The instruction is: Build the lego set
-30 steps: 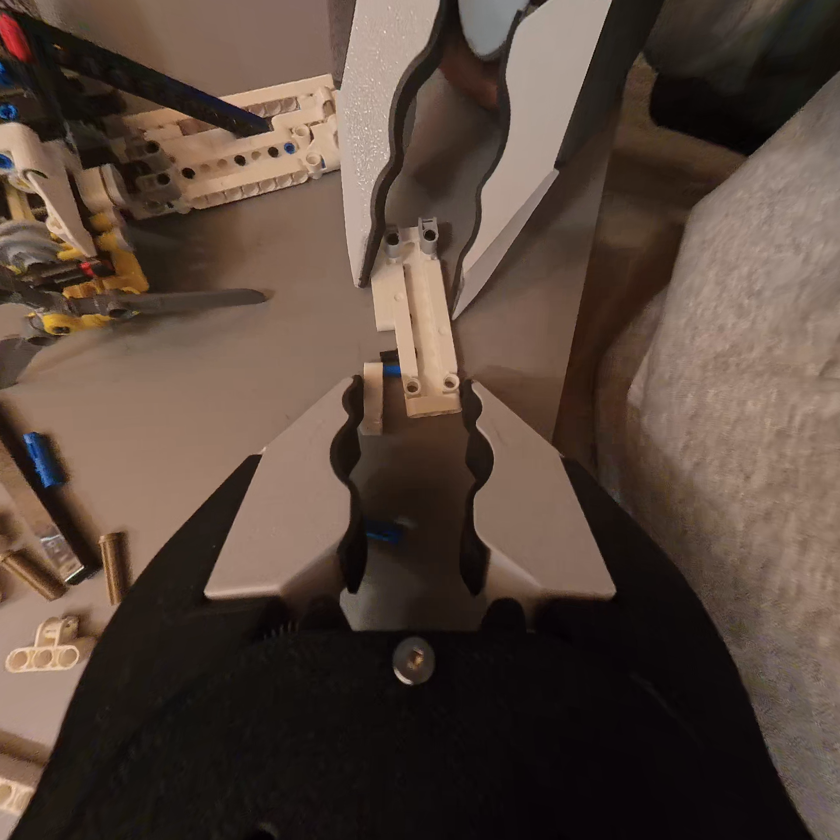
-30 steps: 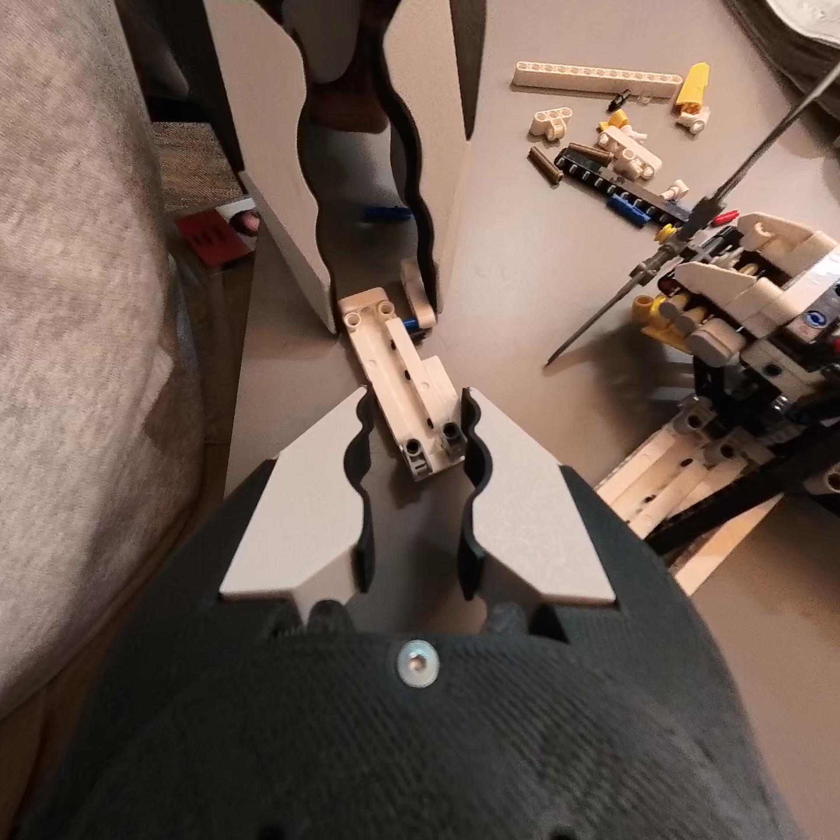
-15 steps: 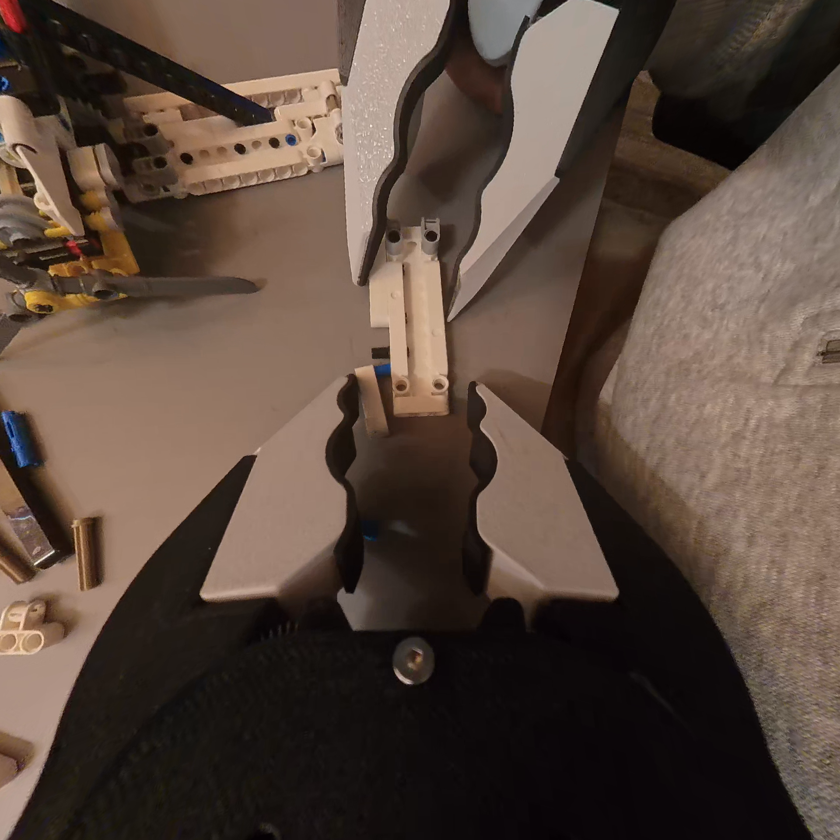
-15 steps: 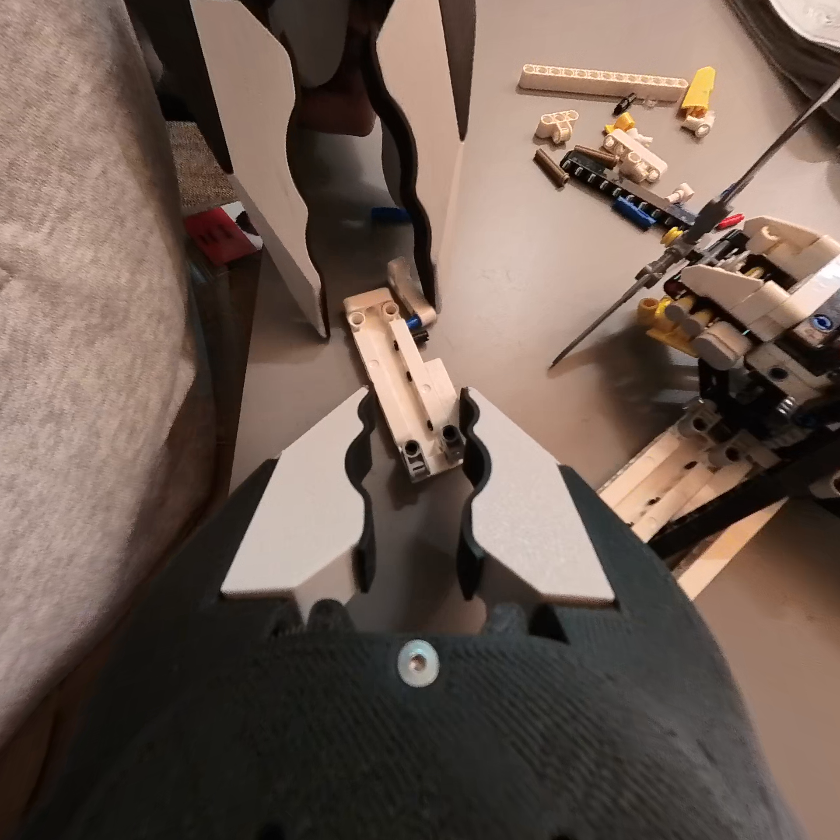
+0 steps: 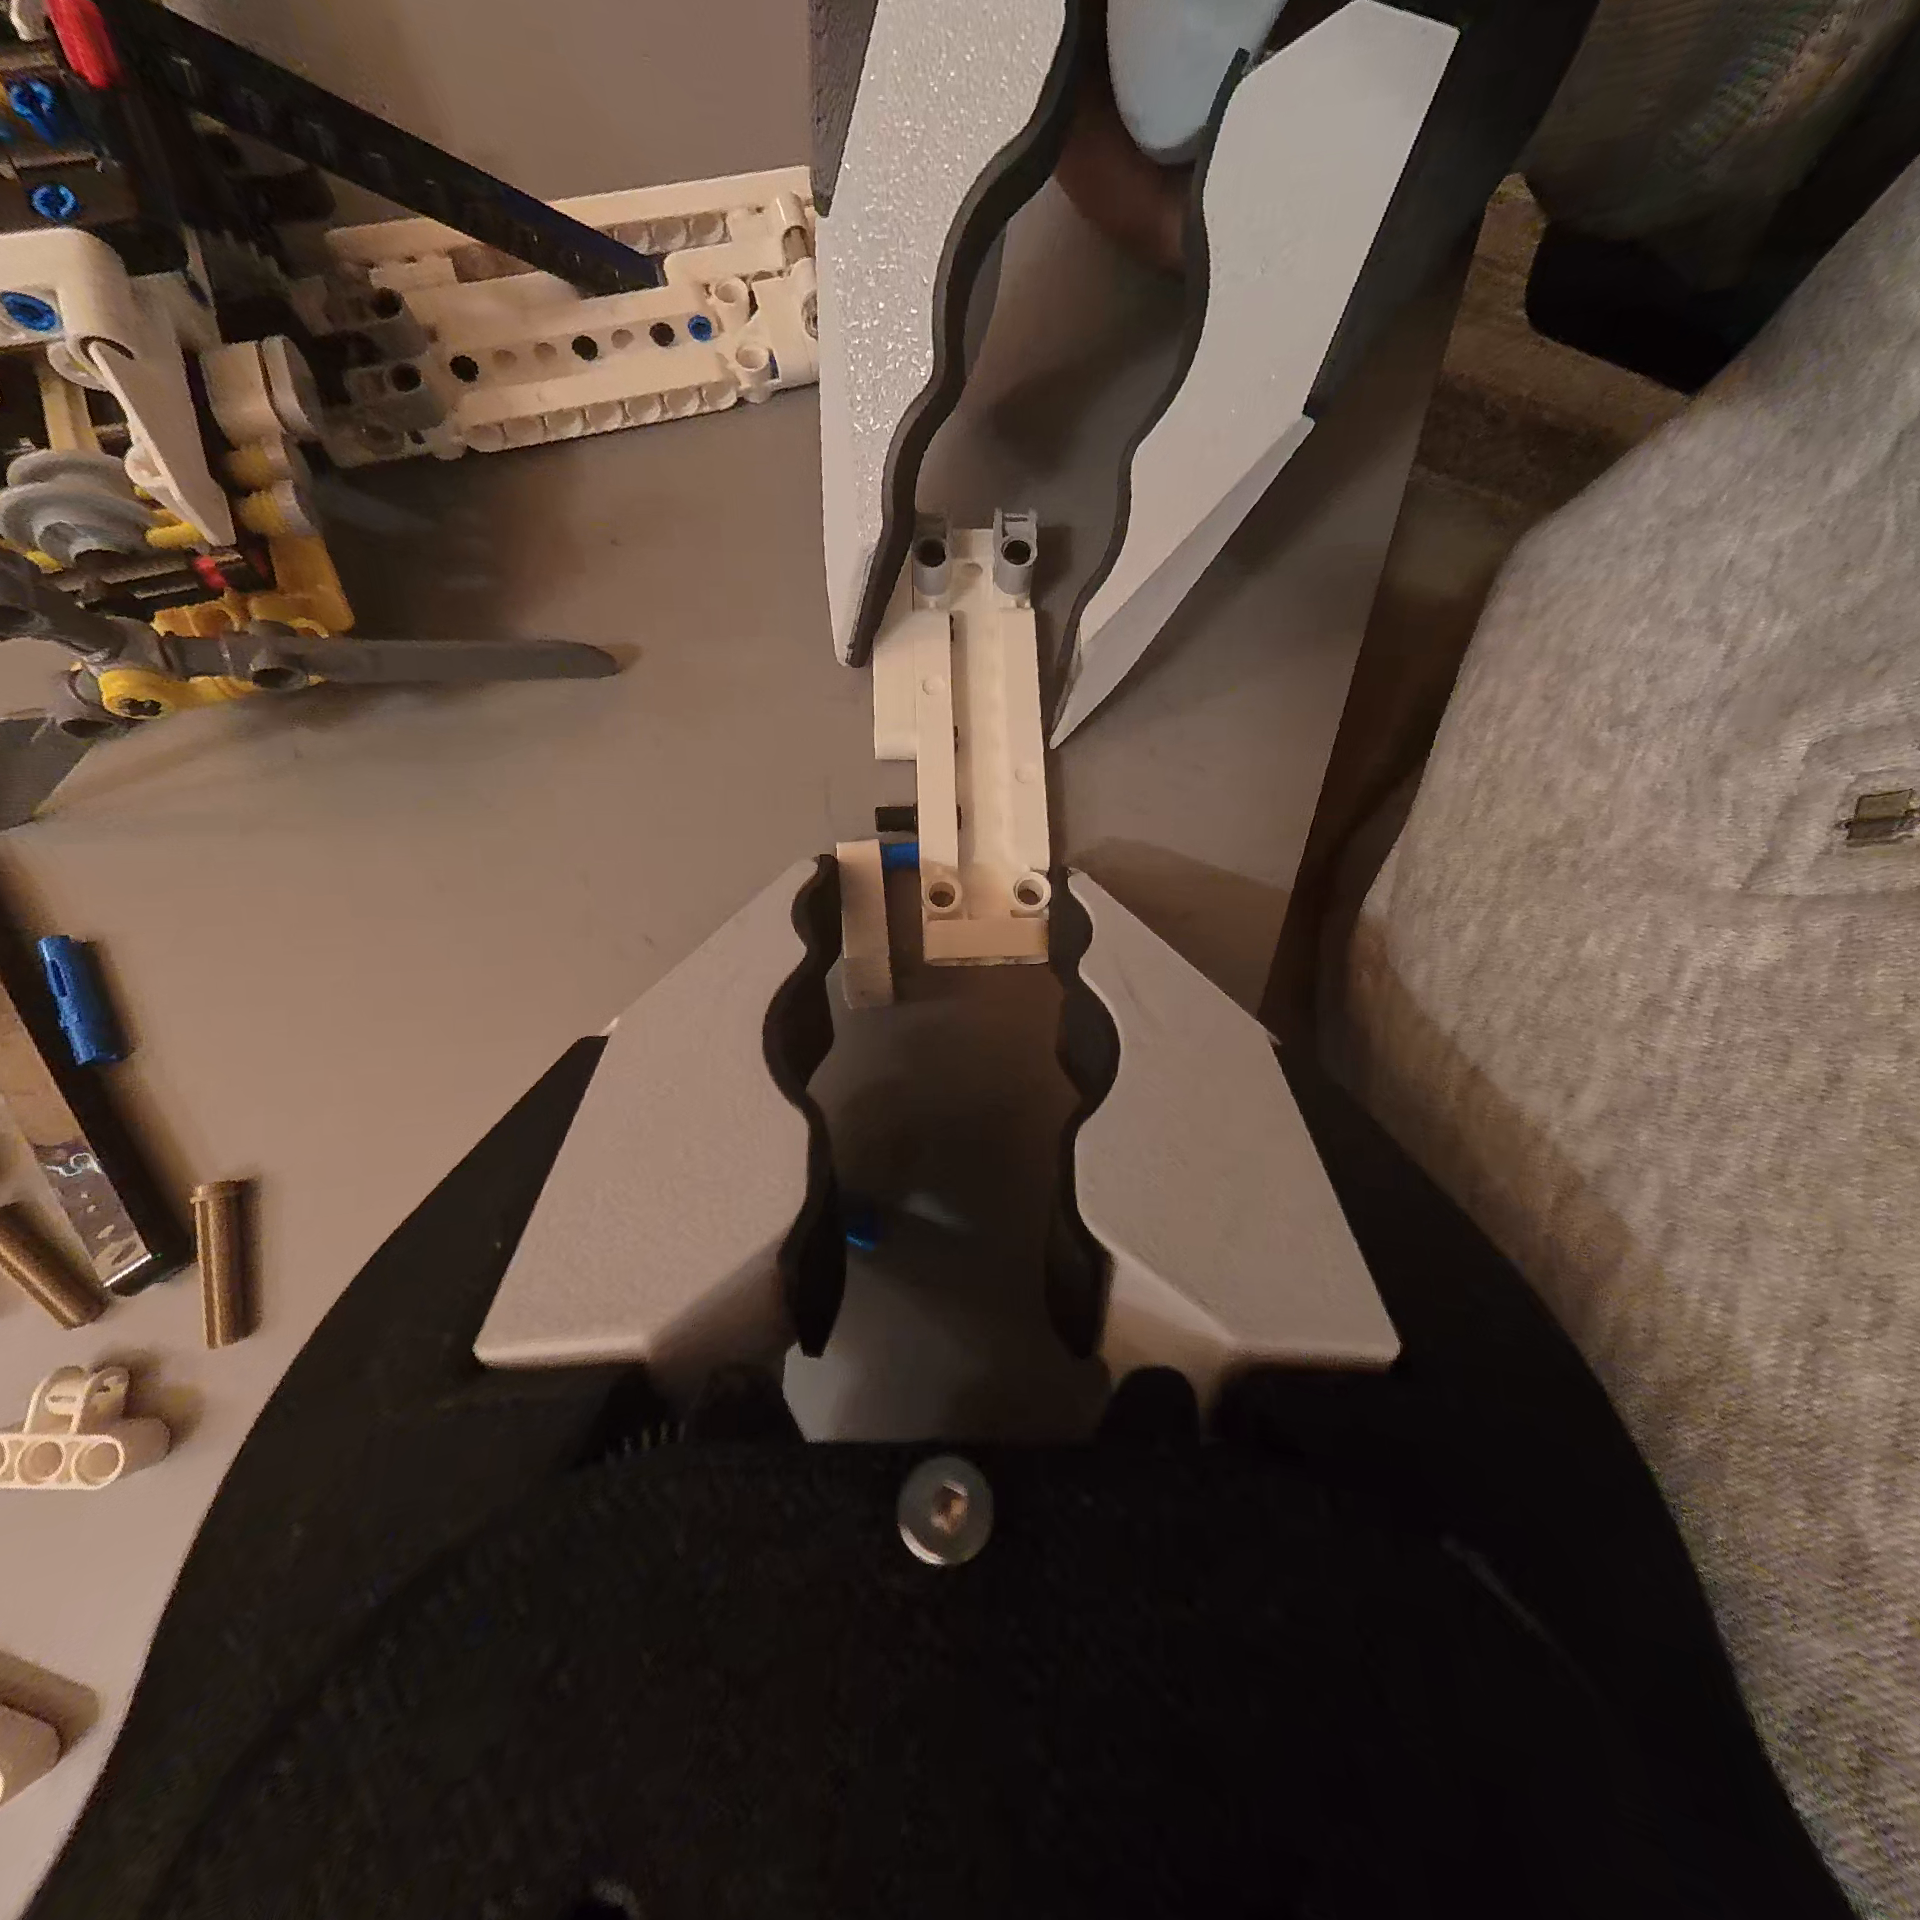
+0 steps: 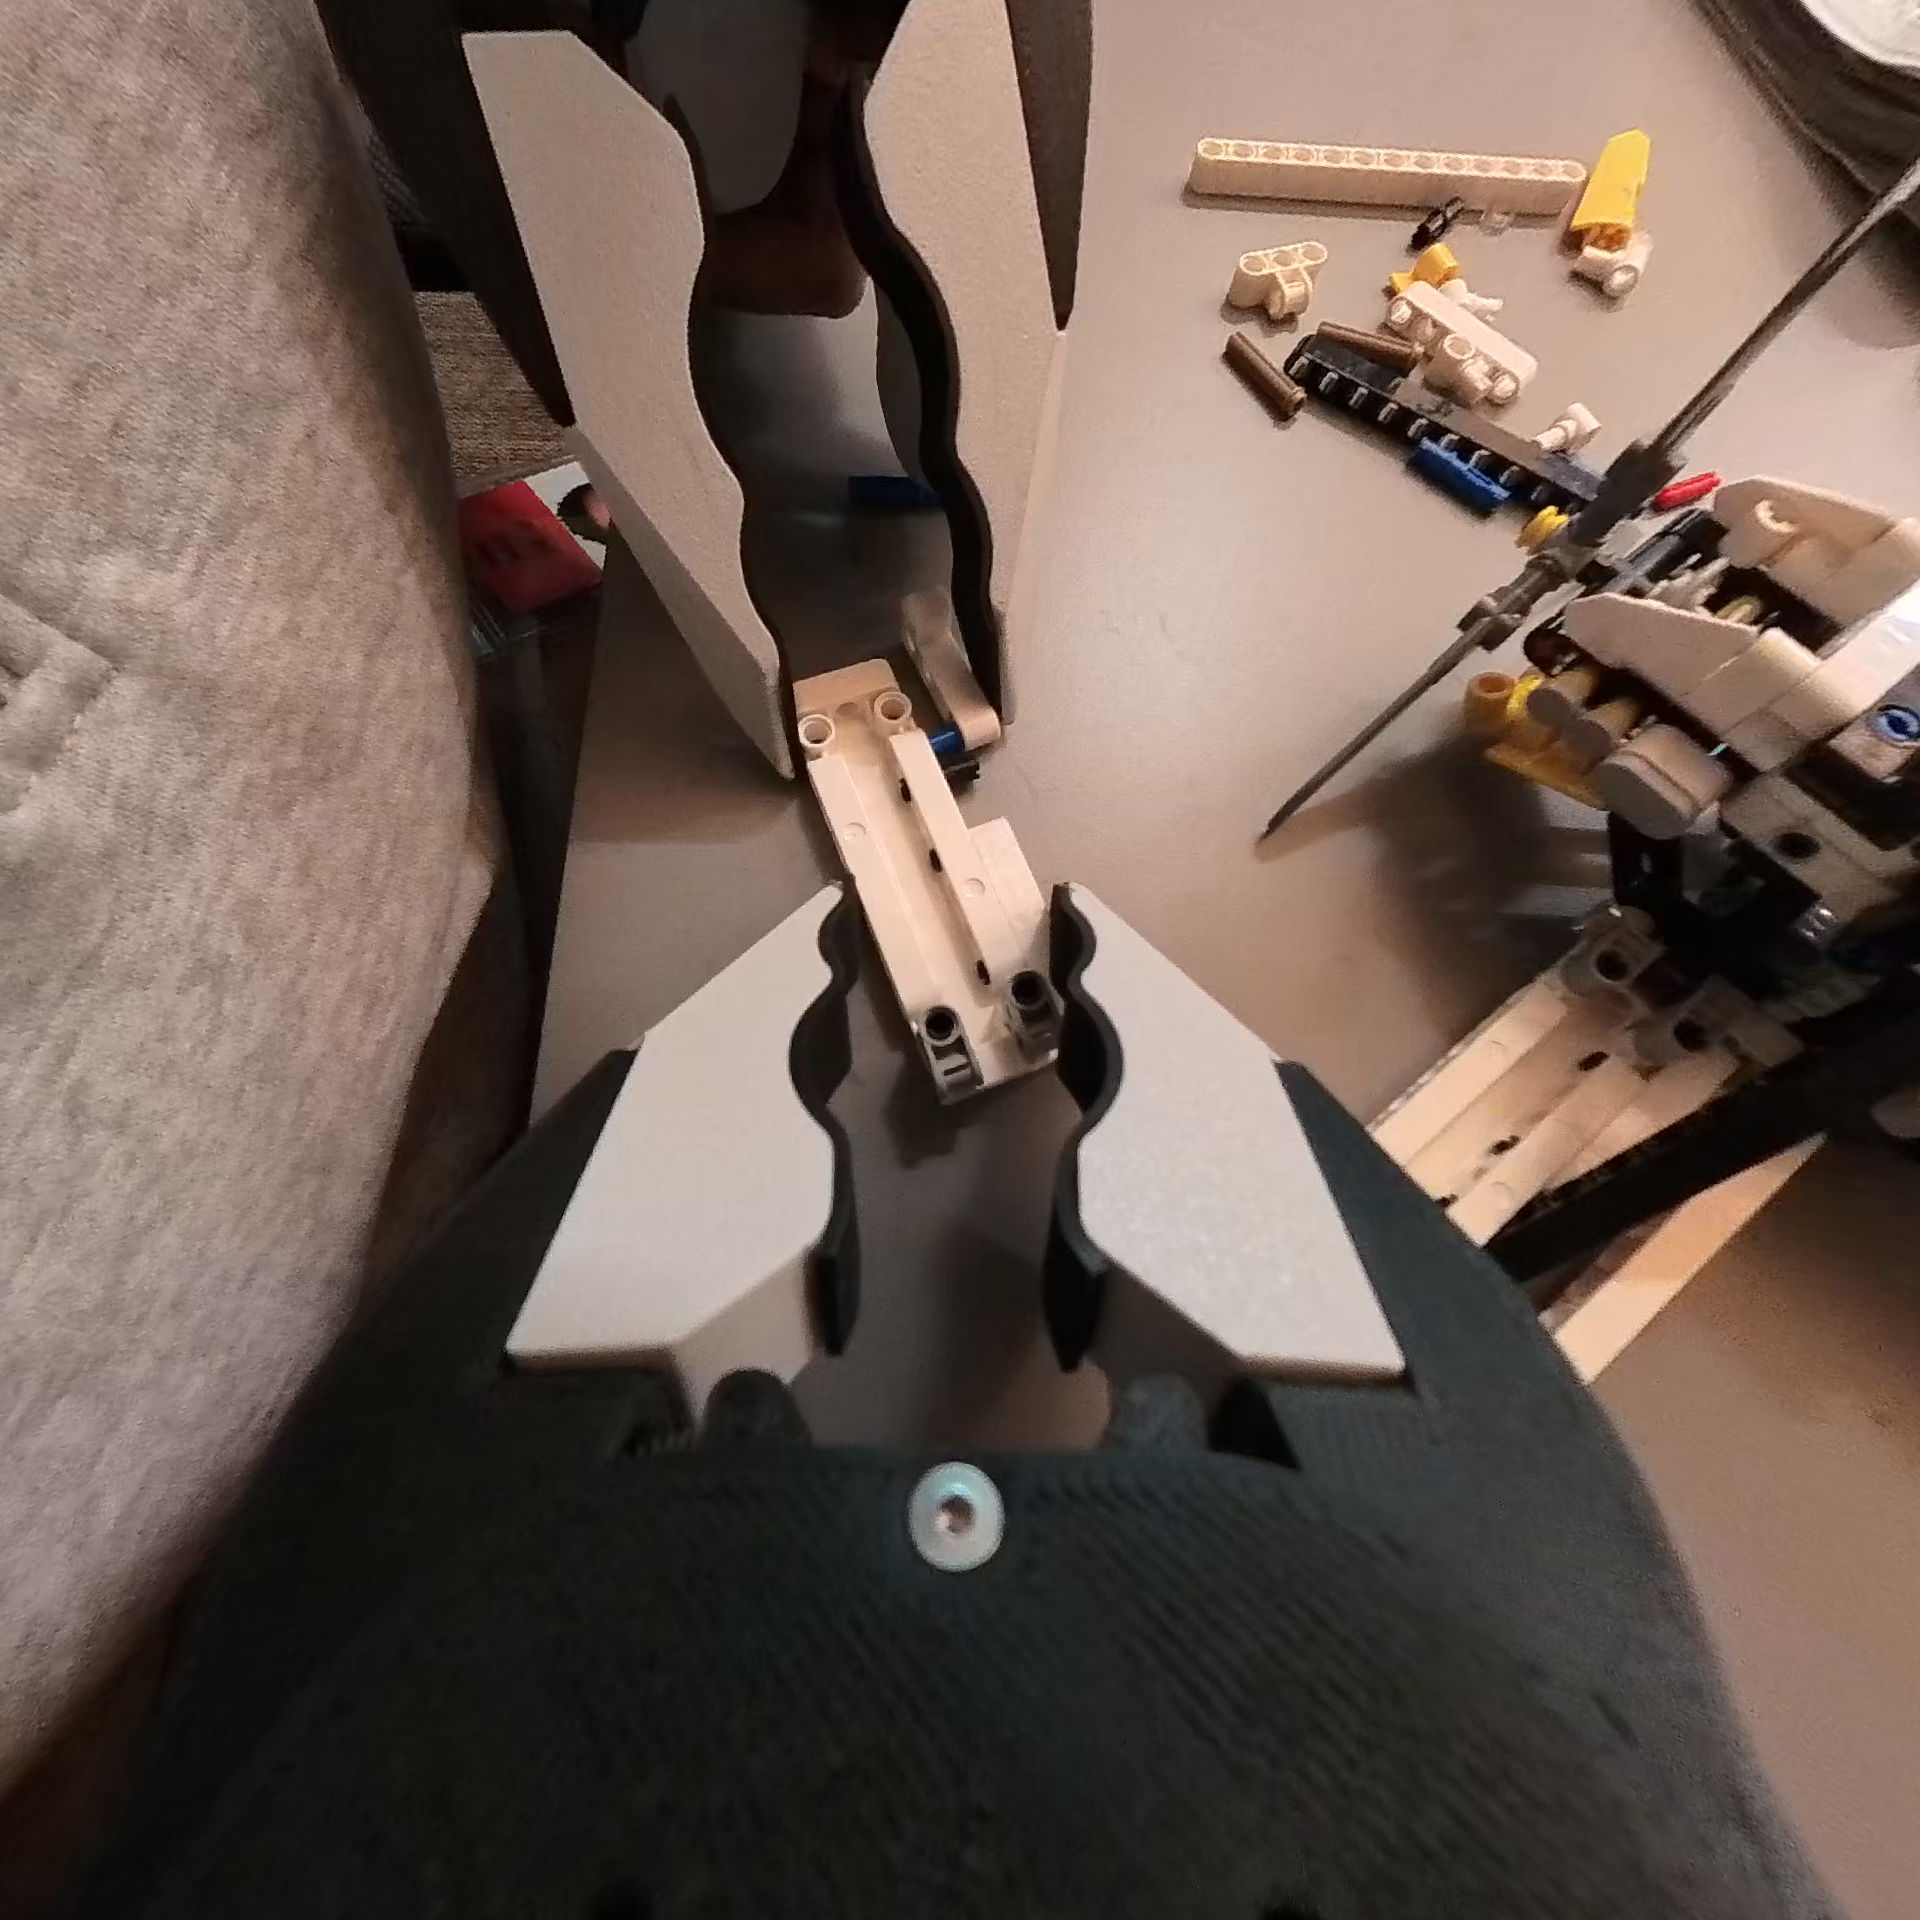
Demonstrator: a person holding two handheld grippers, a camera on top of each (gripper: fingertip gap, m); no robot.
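A white lego sub-assembly (image 5: 977, 748) lies flat on the grey table (image 5: 468, 883) between my two grippers, which face each other. My left gripper (image 5: 945, 904) is open, and the end with two holes lies between its fingertips. A small beige piece with a blue pin (image 5: 868, 935) rests against its left finger. My right gripper (image 6: 945, 914) is open around the end with grey pins (image 6: 982, 1029). In the right wrist view the sub-assembly (image 6: 914, 831) runs away to the left gripper (image 6: 888, 727). The right gripper (image 5: 961, 665) shows at the top of the left wrist view.
The partly built helicopter model (image 6: 1714, 748) stands to one side and also shows in the left wrist view (image 5: 156, 416), with its grey rotor blade (image 5: 416, 657). Loose beams and pins (image 6: 1455, 343) lie beyond. A loose blue pin (image 5: 862, 1231) lies between the left fingers. A grey cushion (image 5: 1662, 935) borders the table edge. My left and right fingertips are right by each other.
My left gripper has edged forward, so the sub-assembly's near end now sits between its fingertips. The right gripper and the sub-assembly have hardly moved.
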